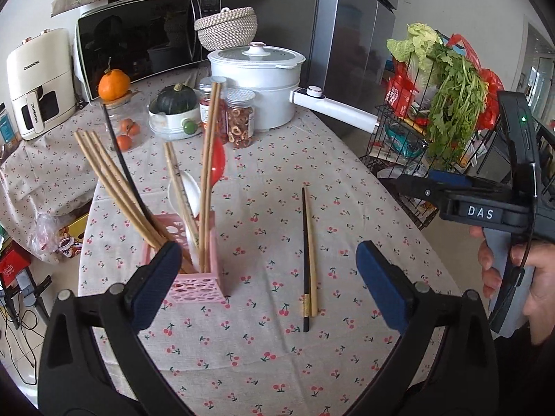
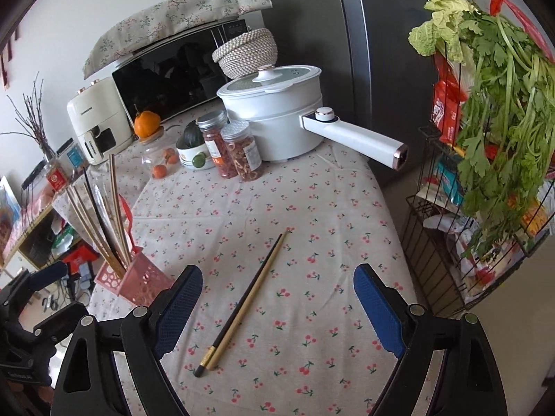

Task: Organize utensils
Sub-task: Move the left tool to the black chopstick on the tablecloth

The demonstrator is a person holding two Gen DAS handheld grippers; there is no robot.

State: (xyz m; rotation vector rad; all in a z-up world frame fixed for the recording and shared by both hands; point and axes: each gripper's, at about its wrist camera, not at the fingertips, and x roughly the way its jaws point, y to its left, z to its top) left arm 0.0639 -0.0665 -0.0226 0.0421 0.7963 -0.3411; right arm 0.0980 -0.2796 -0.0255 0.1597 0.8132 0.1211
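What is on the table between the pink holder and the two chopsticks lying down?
Nothing but bare tablecloth. In the left wrist view, only cherry-print cloth lies between the pink holder and the two chopsticks; the right wrist view shows the same gap.

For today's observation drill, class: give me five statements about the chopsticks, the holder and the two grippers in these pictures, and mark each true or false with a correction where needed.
1. Two chopsticks lie side by side on the tablecloth. True.
2. Both loose chopsticks are black. False: one is black, one is light wood.
3. The pink holder is empty. False: it holds several chopsticks and a white spoon.
4. The right gripper is open and holds nothing. True.
5. The left gripper is shut on a chopstick. False: its jaws are apart and empty.
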